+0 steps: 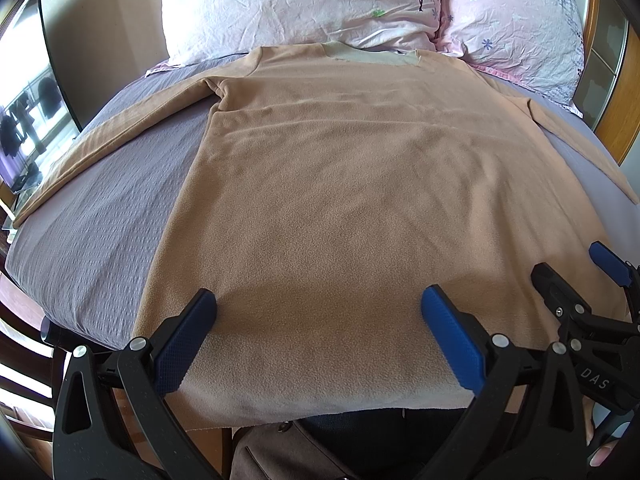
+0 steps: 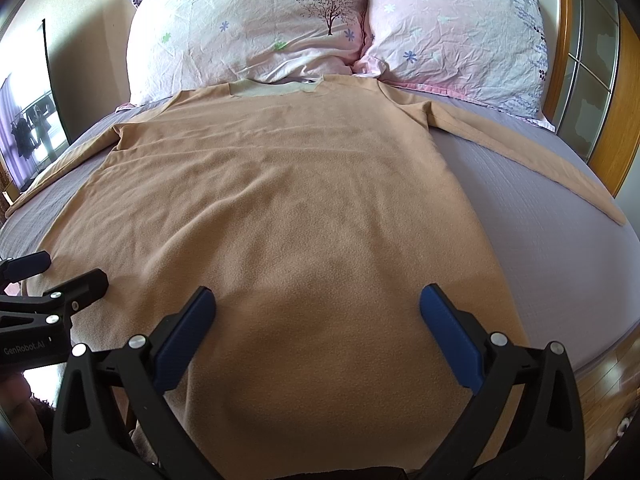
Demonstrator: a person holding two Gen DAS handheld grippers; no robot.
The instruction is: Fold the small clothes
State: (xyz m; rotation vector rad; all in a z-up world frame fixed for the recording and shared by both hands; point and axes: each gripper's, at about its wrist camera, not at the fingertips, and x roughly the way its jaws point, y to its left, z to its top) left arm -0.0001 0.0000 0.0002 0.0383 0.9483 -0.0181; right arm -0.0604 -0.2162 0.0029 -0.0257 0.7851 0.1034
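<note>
While we hold both tools over the near hem, the left gripper (image 1: 318,308) has its blue-padded fingers (image 1: 452,340) spread wide with nothing between them, hovering above the tan fleece top (image 1: 340,200). Our right gripper (image 2: 318,306) is likewise spread wide and empty, its pads (image 2: 186,340) just over the fabric near the hem. From the left wrist view, the right tool shows at about 4 o'clock, just beside ours; from the right wrist view, the left tool sits at about 8 o'clock. We see the top lying flat and unfolded on the grey bedspread (image 1: 104,216), its pale collar (image 1: 372,54) at 12 o'clock and its hem at 6 o'clock, hanging slightly over the bed's near edge. One sleeve (image 1: 100,136) stretches out toward 9 o'clock, and the other sleeve (image 2: 532,160) runs toward 3 o'clock in the right wrist view. Beyond the collar, two pink floral pillows (image 1: 296,4) rest side by side at 12 o'clock, touching the neckline. A wooden headboard frame (image 2: 568,40) curves around at 2 o'clock.
</note>
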